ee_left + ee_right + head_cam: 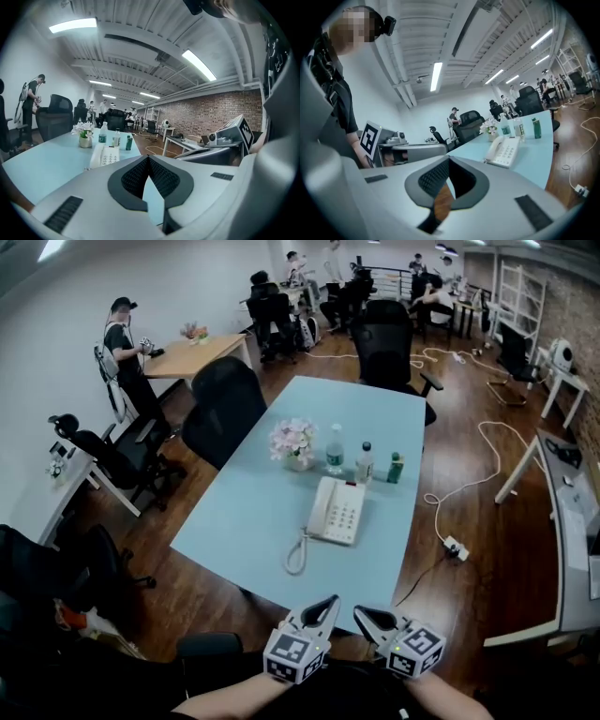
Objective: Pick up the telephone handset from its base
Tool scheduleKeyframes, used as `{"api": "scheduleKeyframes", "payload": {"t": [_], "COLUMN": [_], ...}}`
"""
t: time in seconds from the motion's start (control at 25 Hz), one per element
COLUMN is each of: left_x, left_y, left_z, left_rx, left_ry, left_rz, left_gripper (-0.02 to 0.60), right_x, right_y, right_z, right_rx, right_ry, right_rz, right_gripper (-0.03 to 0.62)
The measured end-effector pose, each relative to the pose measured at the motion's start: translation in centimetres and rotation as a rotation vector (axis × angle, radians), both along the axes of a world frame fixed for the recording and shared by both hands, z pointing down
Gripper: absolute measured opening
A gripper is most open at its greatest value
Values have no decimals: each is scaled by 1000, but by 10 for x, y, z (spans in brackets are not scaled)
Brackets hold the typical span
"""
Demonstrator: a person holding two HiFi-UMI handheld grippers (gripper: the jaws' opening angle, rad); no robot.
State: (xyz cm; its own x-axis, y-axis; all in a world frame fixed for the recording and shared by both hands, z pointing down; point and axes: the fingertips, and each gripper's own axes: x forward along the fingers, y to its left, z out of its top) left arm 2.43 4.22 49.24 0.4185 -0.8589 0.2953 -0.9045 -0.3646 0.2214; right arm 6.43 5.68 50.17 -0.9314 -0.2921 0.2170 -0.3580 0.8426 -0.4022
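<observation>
At the near edge of the head view, both hand-held claws hung side by side just short of the table. Left gripper (327,603): grey, marker cube at its rear, ribbed black pads pressed together at the tips, nothing between them. Right gripper (362,614): same build, jaws likewise closed and empty, tips meeting in its own view. Both pointed slightly downward, well apart from the phone. Beyond them lay the long pale blue rectangular table (234,521). Near its middle sat the white push-button telephone base (344,512), keypad facing up. White plastic handset (320,507) rested in its cradle along the base's left side, untouched. White coiled cord (296,555) looped from the handset's near end onto the tabletop. Just past the phone stood a small pot of pale pink flowers (293,442), a clear plastic bottle with a green label (335,450), a second clear bottle with a dark cap (365,464), and a small green bottle (396,468), in a rough row. Black office chair (223,407) stood at the table's left edge, another black chair (386,341) at the far end. White cable (487,442) trailed over the dark wooden floor to the right. Further off, a person in dark clothes (126,357) stood beside a light wooden desk (192,356); others sat at the back of the room.
</observation>
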Motion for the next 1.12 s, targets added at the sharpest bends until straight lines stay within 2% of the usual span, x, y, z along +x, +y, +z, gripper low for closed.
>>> {"api": "scheduleKeyframes", "payload": {"t": [0.36, 0.76, 1.12], "left_x": [-45, -93, -126], "left_y": [-77, -134, -186], "left_z": [-5, 21, 39], "left_rx": [9, -50, -74], "left_ry": [32, 34, 27], "left_rz": [79, 205, 213], "left_gripper": [0, 0, 0], "right_x": [-44, -78, -89], "right_y": [-71, -123, -146], "right_z": [-8, 4, 11], "right_rx": [29, -16, -24], "right_ry": [34, 52, 86], "right_rz": [91, 284, 365], "right_gripper": [15, 15, 15]}}
